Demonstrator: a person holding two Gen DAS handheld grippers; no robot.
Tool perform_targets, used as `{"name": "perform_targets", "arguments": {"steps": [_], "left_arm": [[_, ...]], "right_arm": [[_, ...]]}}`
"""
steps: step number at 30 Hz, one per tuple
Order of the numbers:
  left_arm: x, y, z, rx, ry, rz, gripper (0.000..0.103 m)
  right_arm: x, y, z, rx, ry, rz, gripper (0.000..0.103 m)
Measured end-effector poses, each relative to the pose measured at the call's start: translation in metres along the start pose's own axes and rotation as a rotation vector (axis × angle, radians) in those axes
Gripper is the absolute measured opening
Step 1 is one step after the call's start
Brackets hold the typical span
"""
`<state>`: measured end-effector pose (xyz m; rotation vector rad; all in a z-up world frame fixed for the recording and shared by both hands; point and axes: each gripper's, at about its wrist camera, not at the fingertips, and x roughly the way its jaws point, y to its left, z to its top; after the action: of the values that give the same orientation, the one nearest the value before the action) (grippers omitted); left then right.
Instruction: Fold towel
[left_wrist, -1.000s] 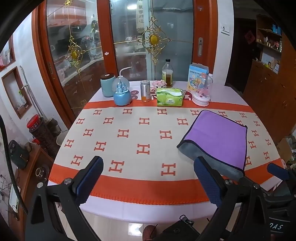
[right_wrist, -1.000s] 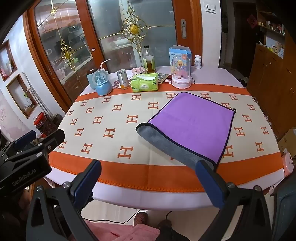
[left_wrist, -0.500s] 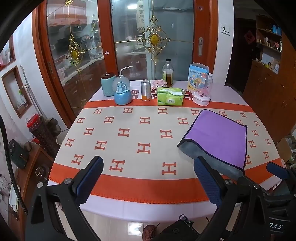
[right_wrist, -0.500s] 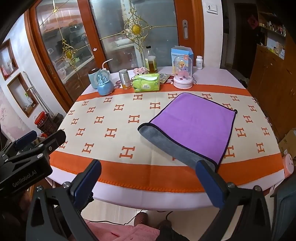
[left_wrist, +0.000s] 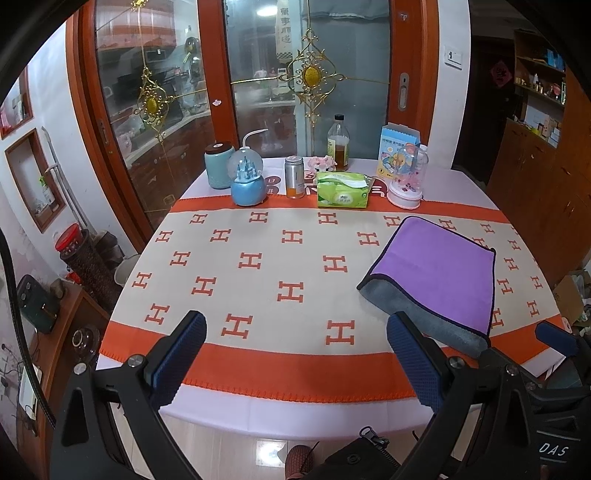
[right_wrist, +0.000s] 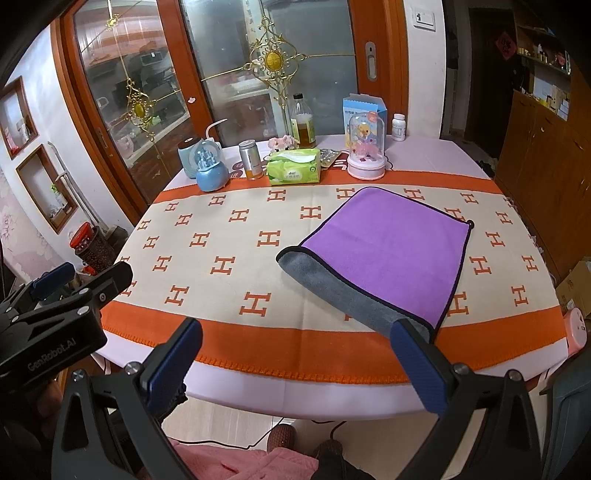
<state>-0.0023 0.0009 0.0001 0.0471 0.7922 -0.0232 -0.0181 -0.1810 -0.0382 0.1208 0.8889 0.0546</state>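
A purple towel (left_wrist: 439, 266) with a dark trim lies on the right half of the table, folded over, its grey underside (left_wrist: 417, 314) showing along the near edge. It also shows in the right wrist view (right_wrist: 388, 243). My left gripper (left_wrist: 295, 354) is open and empty, held off the table's near edge, left of the towel. My right gripper (right_wrist: 295, 358) is open and empty, also off the near edge, its right finger (right_wrist: 417, 365) just in front of the towel's near corner.
The table (left_wrist: 258, 402) carries an orange and cream cloth with H marks. Along its far edge stand a blue cup (left_wrist: 219, 166), a snow globe (left_wrist: 248, 184), a can (left_wrist: 294, 176), a tissue pack (left_wrist: 342, 190), a bottle (left_wrist: 337, 147), a box (left_wrist: 399, 153) and a pink dome toy (left_wrist: 406, 177).
Both grippers have drifted slightly; the view in each shifts a little. The towel lies the same, and both grippers stay open.
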Motion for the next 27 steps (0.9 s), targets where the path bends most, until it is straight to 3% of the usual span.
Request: {"name": "perform_targets", "arguments": {"steps": [27], "left_arm": [[0.003,0.021,-0.004,0.012,0.001,-0.035,0.098]], "right_arm": [[-0.010,0.014,0.001,0.014,-0.043,-0.032,0.102]]}}
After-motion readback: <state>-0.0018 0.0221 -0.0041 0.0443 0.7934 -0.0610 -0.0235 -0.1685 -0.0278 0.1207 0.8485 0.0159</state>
